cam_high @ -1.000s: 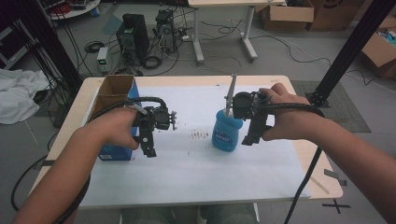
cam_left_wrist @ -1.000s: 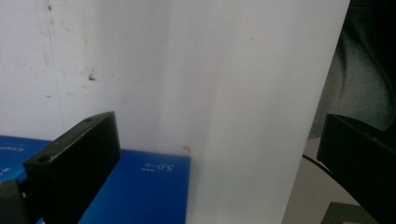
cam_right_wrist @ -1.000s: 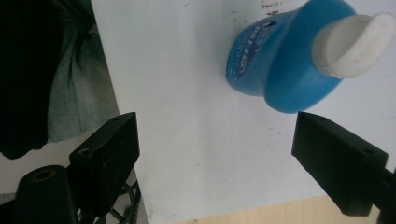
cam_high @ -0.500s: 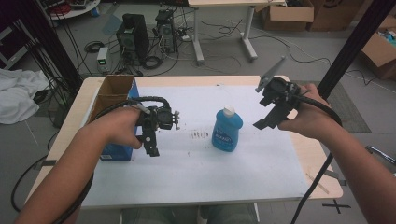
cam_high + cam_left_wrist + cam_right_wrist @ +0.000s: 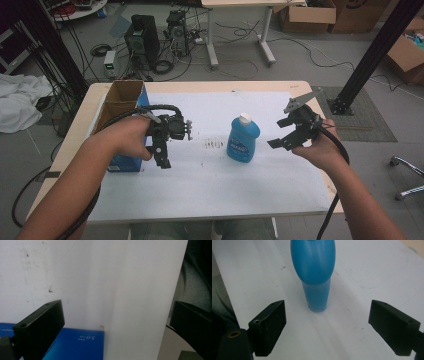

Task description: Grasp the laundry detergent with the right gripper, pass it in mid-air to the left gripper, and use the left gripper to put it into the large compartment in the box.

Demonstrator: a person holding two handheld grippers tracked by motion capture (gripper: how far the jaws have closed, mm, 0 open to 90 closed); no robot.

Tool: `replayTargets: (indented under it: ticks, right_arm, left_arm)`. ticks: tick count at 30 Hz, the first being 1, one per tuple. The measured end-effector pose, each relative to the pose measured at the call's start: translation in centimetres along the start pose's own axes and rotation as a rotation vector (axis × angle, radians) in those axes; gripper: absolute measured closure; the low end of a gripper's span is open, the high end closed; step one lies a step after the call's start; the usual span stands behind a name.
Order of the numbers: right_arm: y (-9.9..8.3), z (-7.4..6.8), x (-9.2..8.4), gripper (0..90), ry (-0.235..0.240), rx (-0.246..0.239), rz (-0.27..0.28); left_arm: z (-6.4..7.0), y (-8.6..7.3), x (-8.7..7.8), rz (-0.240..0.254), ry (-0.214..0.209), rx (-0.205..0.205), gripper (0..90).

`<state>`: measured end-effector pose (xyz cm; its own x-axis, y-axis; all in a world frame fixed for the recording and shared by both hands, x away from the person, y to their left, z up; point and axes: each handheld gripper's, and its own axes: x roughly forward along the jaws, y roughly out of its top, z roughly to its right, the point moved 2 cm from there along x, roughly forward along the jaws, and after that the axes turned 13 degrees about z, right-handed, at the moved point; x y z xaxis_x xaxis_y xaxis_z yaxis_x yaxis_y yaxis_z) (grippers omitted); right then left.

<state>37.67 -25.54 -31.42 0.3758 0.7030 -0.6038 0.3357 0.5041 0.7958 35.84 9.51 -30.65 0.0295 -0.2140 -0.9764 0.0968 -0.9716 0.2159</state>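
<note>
A blue bottle [image 5: 243,141] with a white cap stands upright on the white sheet [image 5: 210,185] near the table's middle. To its right, a little apart, my right gripper [image 5: 281,133] is held open and points at it. In the right gripper view the bottle [image 5: 313,267] stands ahead of the open right gripper [image 5: 327,315], with nothing between the jaws. My left gripper [image 5: 161,156] hangs over the sheet next to a blue box [image 5: 122,162], pointing down. In the left gripper view the left gripper [image 5: 117,310] is open and holds nothing, above the sheet and the box [image 5: 75,345].
The blue box with open cardboard flaps [image 5: 122,97] stands at the table's left edge. The wooden table edge [image 5: 200,86] frames the sheet. Beyond the table are computer cases, cables and a black post [image 5: 372,55] at the right.
My right gripper has moved from beside the bottle's cap out to the right and then down, and now stands lower, right of the bottle. The bottle and the left gripper have stayed put.
</note>
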Motion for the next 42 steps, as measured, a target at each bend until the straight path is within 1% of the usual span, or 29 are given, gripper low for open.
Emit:
replayTargets:
  ticks: [1,2,6,10,13,14,15,17,18,19,20,25,27,28,29,30,34,35,36,38,41,42]
  right_arm:
    - [-0.2,0.0,0.1,14.1,0.001,0.003,0.006]
    - [-0.5,0.0,0.4,14.1,0.008,0.011,0.026]
    - [-1.5,0.1,1.0,12.9,0.008,0.04,0.088]
    - [-2.5,0.1,1.9,10.5,0.001,0.049,0.14]
    - [-3.0,0.1,2.4,10.3,-0.007,0.049,0.154]
    - [-3.6,-0.1,3.1,9.7,-0.018,0.044,0.163]
    - [-3.8,-0.1,3.4,9.9,-0.018,0.04,0.168]
    - [-4.2,-0.2,4.1,9.5,-0.018,0.045,0.183]
    - [-4.4,-0.3,4.6,10.0,-0.006,0.046,0.194]
    - [-4.4,-0.3,4.6,10.0,-0.006,0.046,0.194]
    - [-4.7,-0.4,5.3,10.4,-0.011,0.043,0.216]
    - [-4.9,-0.5,7.0,11.6,0.003,0.051,0.277]
    - [-4.9,-0.6,7.8,11.9,0.005,0.045,0.298]
    - [-4.9,-0.6,8.1,12.8,0.013,0.042,0.31]
    - [-4.9,-0.6,8.1,12.8,0.013,0.042,0.31]
    - [-5.0,-0.6,8.8,12.4,0.013,0.04,0.338]
    - [-5.0,-0.6,9.6,13.6,0.031,0.05,0.375]
    - [-5.0,-0.5,9.7,13.4,0.03,0.05,0.38]
    - [-5.0,-0.5,9.9,14.3,0.039,0.054,0.388]
    - [-5.0,-0.5,10.0,14.4,0.036,0.056,0.392]
    - [-5.1,-0.5,10.3,18.5,0.044,0.07,0.403]
    - [-5.1,-0.5,10.3,18.5,0.044,0.07,0.403]
  left_arm:
    - [0.0,-0.1,0.0,0.004,0.0,-0.002,0.0]
    - [0.0,-0.1,-0.1,0.002,0.001,-0.002,0.0]
    - [0.0,-0.3,0.0,0.008,0.004,-0.005,0.1]
    - [0.1,-0.4,0.0,0.012,0.005,-0.004,0.1]
    - [0.1,-0.5,0.0,0.012,0.005,-0.006,0.0]
    - [0.1,-0.5,0.1,0.015,0.006,-0.007,0.1]
    - [0.2,-0.6,0.1,0.016,0.006,-0.008,0.0]
    - [0.2,-0.6,0.1,0.021,0.008,-0.009,0.0]
    - [0.2,-0.6,0.1,0.018,0.007,-0.009,0.0]
    - [0.2,-0.6,0.1,0.018,0.007,-0.009,0.1]
    - [0.2,-0.6,0.1,0.018,0.008,-0.011,0.1]
    - [0.3,-0.5,0.3,0.018,0.007,-0.011,0.1]
    - [0.4,-0.5,0.4,0.021,0.006,-0.013,0.1]
    - [0.4,-0.6,0.4,0.02,0.006,-0.012,0.1]
    - [0.4,-0.6,0.4,0.02,0.006,-0.012,0.1]
    - [0.5,-0.6,0.4,0.015,0.005,-0.014,0.0]
    - [0.4,-0.9,0.4,0.015,0.006,-0.023,0.0]
    - [0.4,-1.0,0.4,0.013,0.008,-0.025,0.1]
    - [0.4,-1.1,0.4,0.015,0.007,-0.026,0.1]
    - [0.4,-1.1,0.4,0.012,0.008,-0.028,0.1]
    - [0.4,-1.2,0.5,0.012,0.007,-0.029,0.0]
    - [0.4,-1.2,0.5,0.012,0.007,-0.029,0.1]
